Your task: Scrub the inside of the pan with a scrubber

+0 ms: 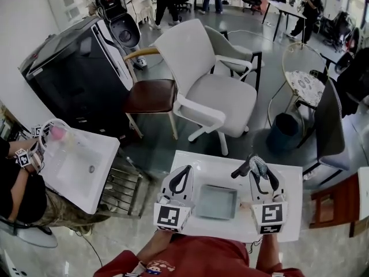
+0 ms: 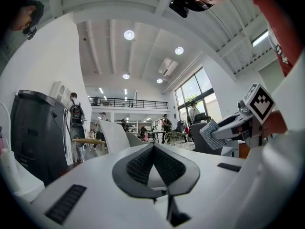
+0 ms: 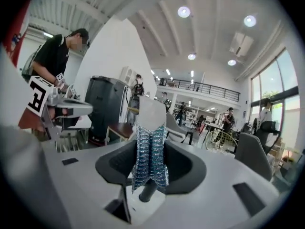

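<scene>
A shallow grey rectangular pan (image 1: 216, 202) lies on the white table (image 1: 288, 178) between my two grippers. Left of the pan, my left gripper (image 1: 184, 172) (image 2: 153, 146) is held level above the table, shut, with nothing between its pads. On the pan's right, my right gripper (image 1: 258, 169) (image 3: 150, 142) is shut on a scrubber (image 1: 259, 167) (image 3: 150, 151) with a blue-silver mesh head; its black handle (image 1: 241, 169) (image 3: 147, 191) sticks out to one side. Both grippers point away from me, over the table's far edge, and neither touches the pan. The left gripper view also catches the scrubber (image 2: 210, 133).
A white sink unit (image 1: 78, 167) stands at the left, where another person (image 1: 17, 189) works. Beyond the table are a white chair (image 1: 204, 82), a brown chair (image 1: 151, 95), a black machine (image 1: 75, 74) and a dark bin (image 1: 282, 133). A red chair (image 1: 340, 203) is at the right.
</scene>
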